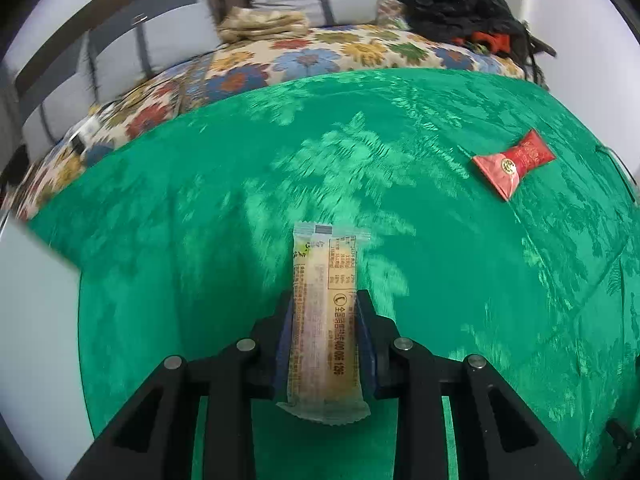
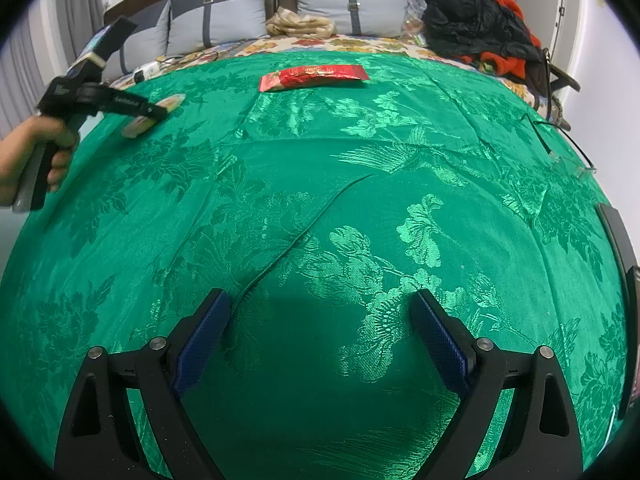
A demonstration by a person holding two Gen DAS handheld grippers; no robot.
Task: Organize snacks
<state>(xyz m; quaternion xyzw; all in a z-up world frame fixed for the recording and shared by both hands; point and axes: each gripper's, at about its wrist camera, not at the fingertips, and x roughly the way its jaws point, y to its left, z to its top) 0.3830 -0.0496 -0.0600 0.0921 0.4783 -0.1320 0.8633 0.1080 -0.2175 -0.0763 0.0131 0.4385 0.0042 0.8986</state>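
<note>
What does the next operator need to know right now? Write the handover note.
Left gripper: shut on the pale snack bar, lifted over the green cloth.
Right gripper: open, empty, over the cloth.
Red snack packet: lies flat on the far part of the cloth, apart from both grippers.
Done: bar picked up.
Left: set the bar down, probably beside the red packet; no container is in view.
</note>
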